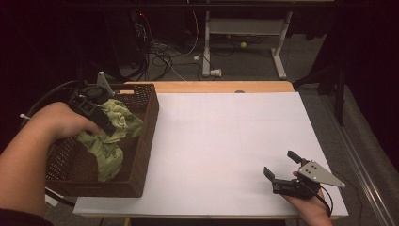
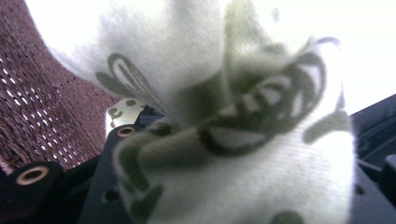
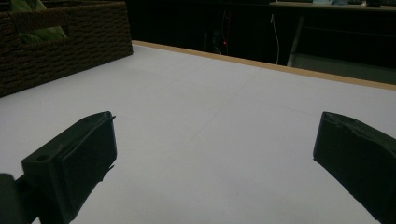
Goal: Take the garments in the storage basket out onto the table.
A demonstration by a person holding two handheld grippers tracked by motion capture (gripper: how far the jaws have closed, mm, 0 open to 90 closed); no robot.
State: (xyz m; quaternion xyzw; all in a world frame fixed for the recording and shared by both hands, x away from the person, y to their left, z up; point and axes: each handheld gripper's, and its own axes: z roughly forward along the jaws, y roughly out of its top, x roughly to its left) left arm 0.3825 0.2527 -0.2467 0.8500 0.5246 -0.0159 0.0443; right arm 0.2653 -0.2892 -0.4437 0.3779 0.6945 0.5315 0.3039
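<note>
A pale green cloth [image 1: 112, 136] with a dark printed pattern lies bunched in a brown woven basket [image 1: 141, 141] at the table's left. My left gripper [image 1: 109, 128] reaches into the basket and is shut on a fold of that cloth, lifting part of it. Up close in the left gripper view, the green cloth [image 2: 224, 116] bulges between the black jaws, with the basket wall [image 2: 42, 102] behind. Near the front right of the table my right gripper [image 1: 281, 167] rests open, pointing left. In the right gripper view its fingers [image 3: 74, 158] stand wide apart with nothing between them.
A white sheet [image 1: 226, 146] covers the tabletop, with a wooden edge [image 1: 211, 87] along the far side. On the floor beyond the table are tangled cables [image 1: 160, 56] and a white desk frame [image 1: 244, 28]. The basket [image 3: 60, 42] stands far left in the right gripper view.
</note>
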